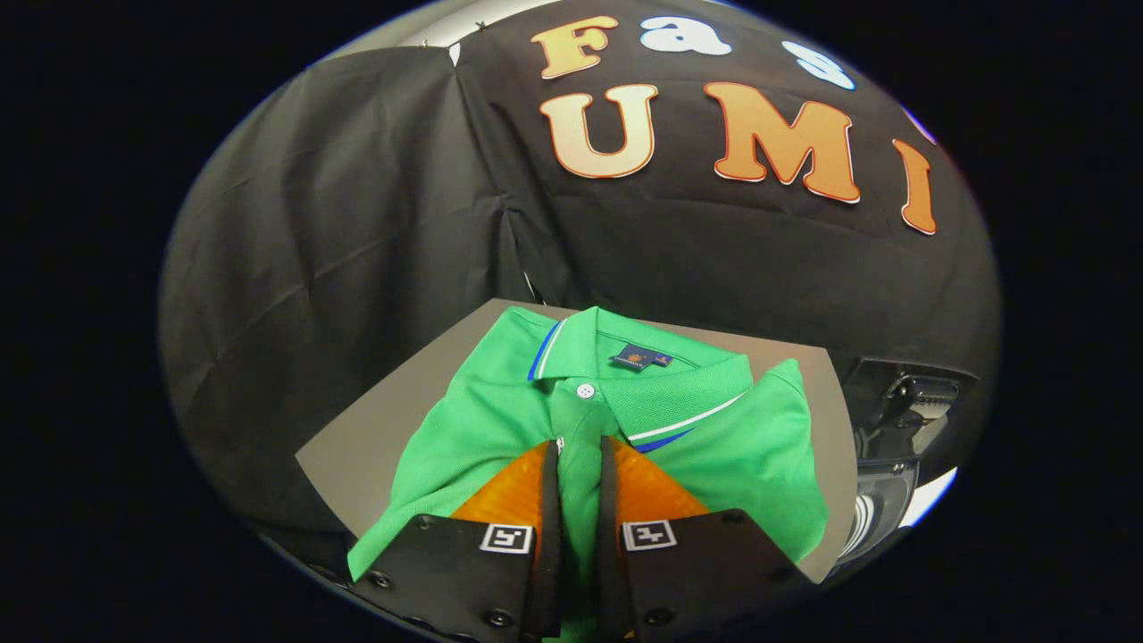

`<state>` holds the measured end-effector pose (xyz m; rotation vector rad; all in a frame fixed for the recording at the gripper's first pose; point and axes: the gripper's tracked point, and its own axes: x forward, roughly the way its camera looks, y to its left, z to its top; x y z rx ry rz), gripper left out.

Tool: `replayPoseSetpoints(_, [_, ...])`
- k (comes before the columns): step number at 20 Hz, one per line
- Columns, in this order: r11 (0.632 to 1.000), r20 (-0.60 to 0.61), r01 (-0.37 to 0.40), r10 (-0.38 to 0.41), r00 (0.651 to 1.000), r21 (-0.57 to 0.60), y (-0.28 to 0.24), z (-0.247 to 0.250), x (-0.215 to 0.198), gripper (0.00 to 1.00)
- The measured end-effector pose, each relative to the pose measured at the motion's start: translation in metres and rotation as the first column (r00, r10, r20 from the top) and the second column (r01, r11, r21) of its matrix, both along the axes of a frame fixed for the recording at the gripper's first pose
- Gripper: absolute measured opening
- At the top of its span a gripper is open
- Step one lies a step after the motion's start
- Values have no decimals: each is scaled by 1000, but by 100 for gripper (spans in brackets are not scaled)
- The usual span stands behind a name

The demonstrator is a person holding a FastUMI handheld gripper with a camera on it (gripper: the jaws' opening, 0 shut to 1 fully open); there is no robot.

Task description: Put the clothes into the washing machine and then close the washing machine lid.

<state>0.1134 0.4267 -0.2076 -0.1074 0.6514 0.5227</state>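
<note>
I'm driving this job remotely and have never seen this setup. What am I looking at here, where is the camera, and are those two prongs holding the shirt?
The camera rides on a hand-held gripper that a person carries, and it looks forward along the gripper's two fingers. They are nearly closed, with a narrow strip of a folded green polo shirt showing between them just below its collar; whether they already pinch the fabric cannot be told. The shirt lies on a grey tabletop. The dark machine beside the table is probably the washing machine.

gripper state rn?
gripper: nearly closed, fingers pinching a fold of the green polo shirt lying on the grey table.
</note>
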Motion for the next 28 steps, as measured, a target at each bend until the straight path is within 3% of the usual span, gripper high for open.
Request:
replayPoseSetpoints(3, [999,31,14,-15,999,49,1,4,2,11])
replayPoseSetpoints(7, [981,102,11,-32,994,196,8,32,3,10])
replayPoseSetpoints(11, [952,220,-34,-35,975,303,13,72,-29,11])
replayPoseSetpoints(20, [920,340,-97,-41,940,379,-15,140,-46,10])
replayPoseSetpoints(28, [901,420,-138,-52,906,410,-99,195,-31,10])
